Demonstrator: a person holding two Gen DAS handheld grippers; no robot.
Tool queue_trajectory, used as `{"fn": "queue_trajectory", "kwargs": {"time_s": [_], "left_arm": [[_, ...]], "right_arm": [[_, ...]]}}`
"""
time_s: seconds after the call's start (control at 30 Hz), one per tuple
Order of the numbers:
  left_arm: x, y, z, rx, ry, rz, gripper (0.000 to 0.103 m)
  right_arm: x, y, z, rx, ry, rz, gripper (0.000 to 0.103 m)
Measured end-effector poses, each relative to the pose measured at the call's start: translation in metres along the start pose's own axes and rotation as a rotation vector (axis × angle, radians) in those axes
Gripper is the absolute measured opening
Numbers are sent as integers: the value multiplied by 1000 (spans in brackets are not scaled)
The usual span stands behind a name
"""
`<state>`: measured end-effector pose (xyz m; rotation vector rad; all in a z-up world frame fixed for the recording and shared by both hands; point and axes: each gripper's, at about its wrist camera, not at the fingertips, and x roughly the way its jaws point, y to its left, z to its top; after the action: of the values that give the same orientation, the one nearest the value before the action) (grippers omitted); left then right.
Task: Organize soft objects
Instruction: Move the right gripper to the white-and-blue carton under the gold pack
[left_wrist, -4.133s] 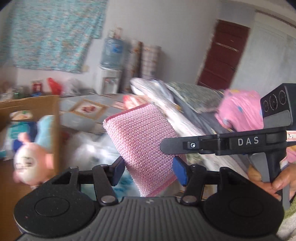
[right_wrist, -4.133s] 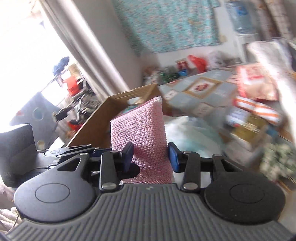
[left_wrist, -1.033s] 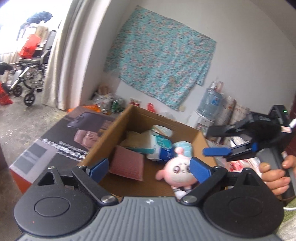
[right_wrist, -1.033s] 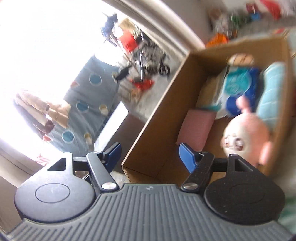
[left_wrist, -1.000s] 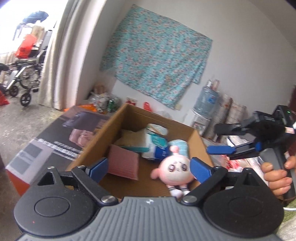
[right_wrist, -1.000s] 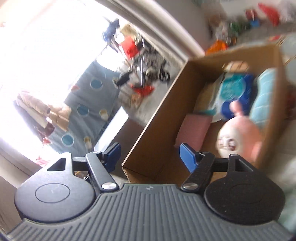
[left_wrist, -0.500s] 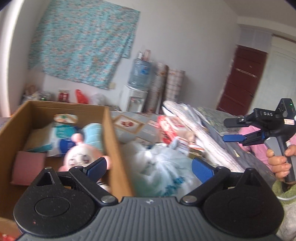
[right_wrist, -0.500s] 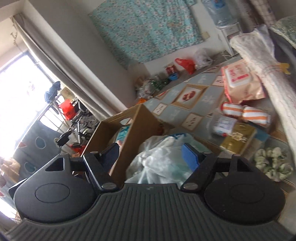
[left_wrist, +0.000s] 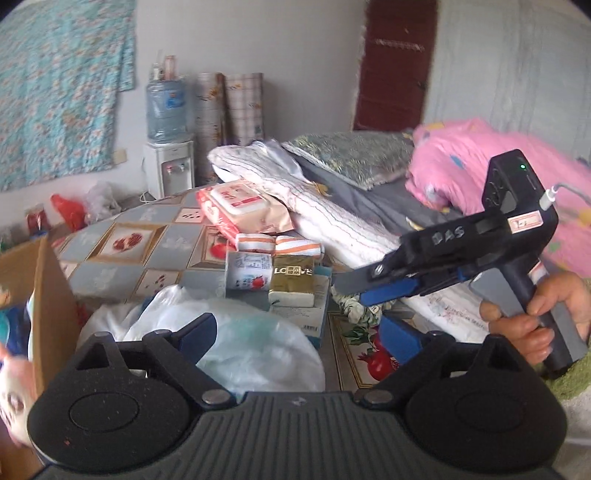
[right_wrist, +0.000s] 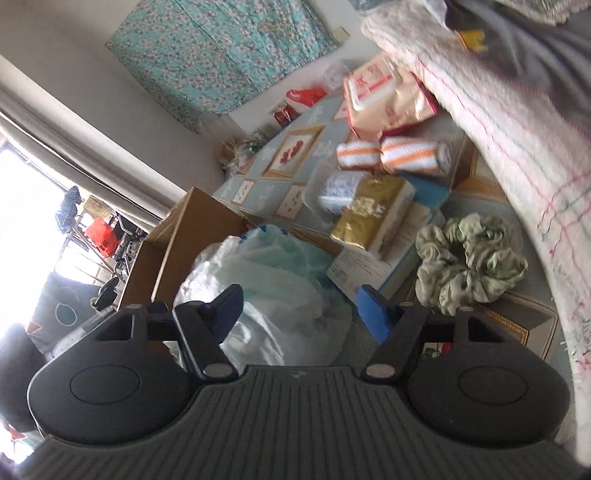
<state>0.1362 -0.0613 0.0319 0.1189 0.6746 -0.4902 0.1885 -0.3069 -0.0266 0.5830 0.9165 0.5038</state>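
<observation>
Both grippers empty, over clutter beside cardboard box (right_wrist: 192, 225). Left gripper (left_wrist: 299, 332): fingers spread, nothing between. Right gripper (right_wrist: 299, 306): fingers closing, nothing between, above white plastic bag (right_wrist: 266, 277). Likely next target: green scrunchie (right_wrist: 469, 262), on patterned mat just right of right fingers, near tissue packs (right_wrist: 365, 218). Ring lies flat, no clear long axis. Suggested approach: shift right, straddle one side of ring, pinch bunched fabric, avoid folded blanket (right_wrist: 517, 129).

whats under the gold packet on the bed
The gold packet lies on a flat white and blue box, beside a small white and blue pack. What is under that box is covered.
</observation>
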Motion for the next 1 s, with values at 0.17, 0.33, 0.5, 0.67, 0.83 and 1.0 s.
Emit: {"fn": "queue_trajectory", "kwargs": {"time_s": [0.17, 0.33, 0.5, 0.67, 0.83, 1.0], "left_arm": [[43, -14, 21, 131, 121, 25, 88], [85, -22, 27, 209, 241, 24, 81], [122, -26, 33, 232, 341, -5, 72], [156, -28, 32, 254, 448, 23, 71], [176, -27, 32, 240, 504, 29, 73], [190, -26, 31, 227, 529, 51, 74]], "right_arm": [[20, -22, -8, 44, 24, 8, 46], [24, -40, -14, 65, 23, 10, 46], [31, -61, -17, 104, 14, -1, 46], [37, -80, -19, 153, 10, 38, 45], [38, -86, -19, 159, 3, 74, 44], [38, -90, -20, 172, -3, 95, 43]]}}
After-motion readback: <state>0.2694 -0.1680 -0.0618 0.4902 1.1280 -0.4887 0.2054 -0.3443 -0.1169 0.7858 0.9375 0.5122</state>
